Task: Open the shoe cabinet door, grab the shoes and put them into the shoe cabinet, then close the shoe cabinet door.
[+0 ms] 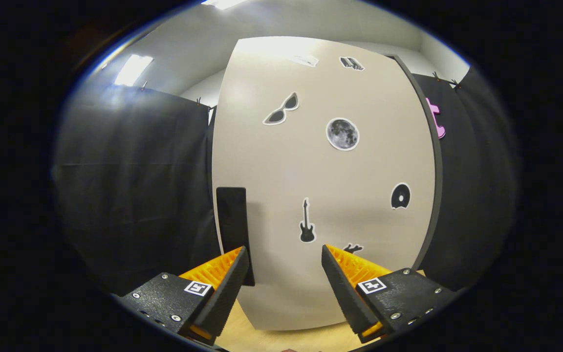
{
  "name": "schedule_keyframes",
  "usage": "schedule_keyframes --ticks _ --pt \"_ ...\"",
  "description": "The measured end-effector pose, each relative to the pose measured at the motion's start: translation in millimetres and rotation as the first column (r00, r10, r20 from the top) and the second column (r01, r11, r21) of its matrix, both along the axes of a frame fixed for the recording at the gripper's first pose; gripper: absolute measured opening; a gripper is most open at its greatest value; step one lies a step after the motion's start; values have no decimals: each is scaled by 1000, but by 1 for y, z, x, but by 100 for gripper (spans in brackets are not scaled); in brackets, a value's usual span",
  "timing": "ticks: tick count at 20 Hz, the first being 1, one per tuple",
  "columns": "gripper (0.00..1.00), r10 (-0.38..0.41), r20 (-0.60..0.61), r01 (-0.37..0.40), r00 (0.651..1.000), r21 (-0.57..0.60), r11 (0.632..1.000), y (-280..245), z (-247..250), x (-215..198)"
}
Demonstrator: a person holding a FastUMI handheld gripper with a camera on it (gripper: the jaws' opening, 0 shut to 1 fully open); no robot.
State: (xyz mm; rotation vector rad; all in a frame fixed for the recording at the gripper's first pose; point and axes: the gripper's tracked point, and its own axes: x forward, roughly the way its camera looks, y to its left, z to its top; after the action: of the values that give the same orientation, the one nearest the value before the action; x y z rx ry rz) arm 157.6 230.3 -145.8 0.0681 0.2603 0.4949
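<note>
We see our jaws spread, gripping nothing, facing the shut shoe cabinet door (320, 186); its dark handle (232, 220) sits just ahead of the left finger (223, 288), black cloth (130, 186) flanking both edges.

text: none readable | cabinet door (320, 186): picture stickers only | claw (285, 256): spread apart

- gripper (285, 254) fingers spread apart, holding nothing
- shoe cabinet door (320, 186) just ahead, pale, with stickers
- dark handle (232, 225) at door's edge, just beyond one finger (227, 283)
- wooden floor (281, 337) below
</note>
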Motion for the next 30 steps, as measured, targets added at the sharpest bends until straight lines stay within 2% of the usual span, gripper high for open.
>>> schedule_keyframes --ticks 2,6,9,15,22,27,30 --pt "93 -9 5 9 1000 -9 1000 7 2 8" --pt "93 -18 78 27 997 -108 994 23 3 25" --pt "93 -43 76 53 996 -141 989 27 2 33" --pt "93 -89 64 94 994 -80 992 31 15 40" --pt "93 -220 90 225 971 -55 973 -26 62 3" --pt "93 -312 120 317 943 -23 948 -67 94 -30" --pt "93 -371 157 381 915 -41 924 -95 112 -48"
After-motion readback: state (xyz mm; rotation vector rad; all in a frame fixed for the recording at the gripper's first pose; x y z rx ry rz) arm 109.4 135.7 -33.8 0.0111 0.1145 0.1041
